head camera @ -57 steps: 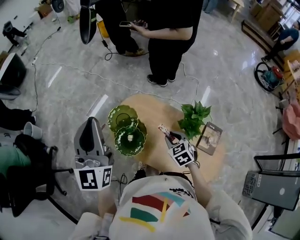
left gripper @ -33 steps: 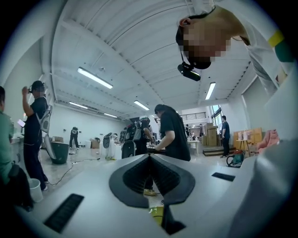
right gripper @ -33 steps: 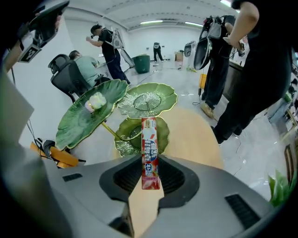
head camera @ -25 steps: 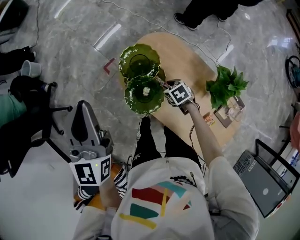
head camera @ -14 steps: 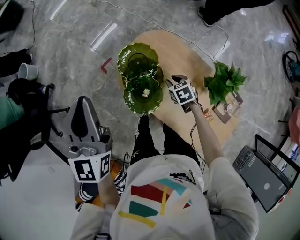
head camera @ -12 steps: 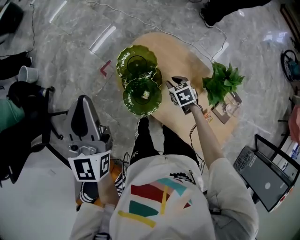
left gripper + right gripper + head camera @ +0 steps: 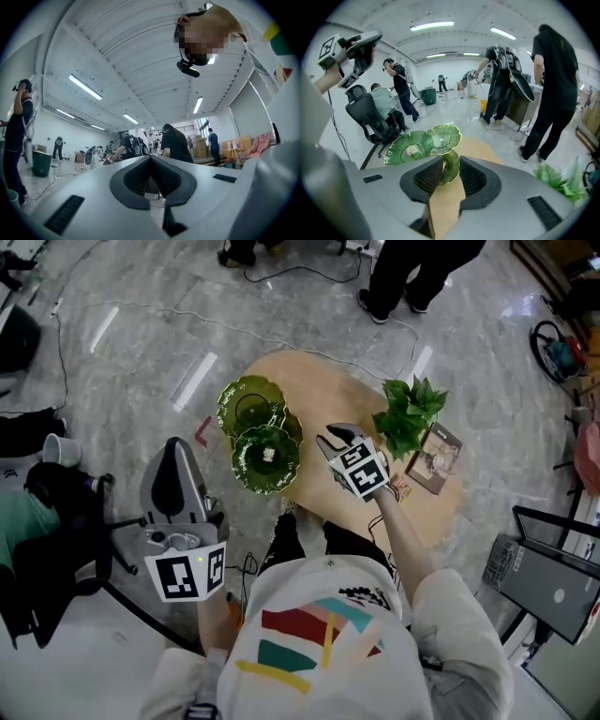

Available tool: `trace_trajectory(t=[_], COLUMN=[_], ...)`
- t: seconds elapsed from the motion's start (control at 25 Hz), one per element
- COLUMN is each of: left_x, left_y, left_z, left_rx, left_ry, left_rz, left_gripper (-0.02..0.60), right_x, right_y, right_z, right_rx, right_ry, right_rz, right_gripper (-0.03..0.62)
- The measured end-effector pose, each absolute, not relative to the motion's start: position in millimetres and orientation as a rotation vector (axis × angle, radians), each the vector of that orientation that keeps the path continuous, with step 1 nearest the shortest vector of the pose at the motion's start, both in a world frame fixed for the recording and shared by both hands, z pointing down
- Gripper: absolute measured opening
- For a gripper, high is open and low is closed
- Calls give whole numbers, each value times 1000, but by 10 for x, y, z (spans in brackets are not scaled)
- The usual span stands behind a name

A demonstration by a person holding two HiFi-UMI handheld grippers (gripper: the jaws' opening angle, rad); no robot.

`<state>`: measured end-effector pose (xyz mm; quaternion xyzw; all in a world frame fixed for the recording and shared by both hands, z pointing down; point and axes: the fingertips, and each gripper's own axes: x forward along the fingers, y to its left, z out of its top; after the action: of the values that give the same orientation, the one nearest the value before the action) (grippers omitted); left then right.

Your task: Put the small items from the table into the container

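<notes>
The right tool (image 7: pixel 451 165) hangs over the rounded wooden tabletop (image 7: pixel 319 381), ribbed jaws partly apart, empty. A small pale item (image 7: pixel 268 455) lies in the scalloped green glass dish (image 7: pixel 246 479). The left tool (image 7: pixel 150 158) is closed on nothing.

Table (image 7: pixel 328 381): pale tan wood.
Container (image 7: pixel 265 442): translucent green glass, ribbed pattern, scalloped rims.
Small item (image 7: pixel 268 455) inside it: whitish.
Plant (image 7: pixel 410 416) by tabletop's right edge: bright green.
Book (image 7: pixel 437 457): brown-beige cover.
Left gripper (image 7: pixel 174 448), right gripper (image 7: pixel 330 437): grey shells, black ribbed pads, white cubes with black square markers.
Floor (image 7: pixel 122 352): grey marble, white veining.
</notes>
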<state>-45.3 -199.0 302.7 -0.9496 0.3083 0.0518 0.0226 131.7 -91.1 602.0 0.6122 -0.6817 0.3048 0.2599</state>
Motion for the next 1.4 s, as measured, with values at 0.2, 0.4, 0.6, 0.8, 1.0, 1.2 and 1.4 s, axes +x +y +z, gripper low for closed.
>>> trace_trajectory(t=[0.2,0.4,0.6,0.8,1.0,1.2,1.4], left_x=[-266,29,231,304,275,282,258], left_y=[-1897,-1720,-1500,-1436,-1461,-1462,-1435], left_z=[2725,2556,2461,2393,2406,2418,2397], left_rx=[-2916,-2918,-2898,-2880,-2875,-2884,-2888], left_ry=[900,782,689,669,693,695,696], left_rz=[270,323,327,338,339,317,323], left_gripper=[8,8,8,8,8,8,8], right_x=[1610,1759,1710,1724,1745,1764,1733], right_y=[-664,-466,-325,-256,-235,-250,-232], right_z=[5142,4388,4044,3972,3901,3800,3752], right_rx=[1969,2232,2274,2243,2258,2264,2260], right_ry=[-1714,-1707,-1764,-1747,-1767,-1773,-1781], right_rz=[545,436,365,279,262,227,216], right_gripper=[14,12,14,12,14,13,14])
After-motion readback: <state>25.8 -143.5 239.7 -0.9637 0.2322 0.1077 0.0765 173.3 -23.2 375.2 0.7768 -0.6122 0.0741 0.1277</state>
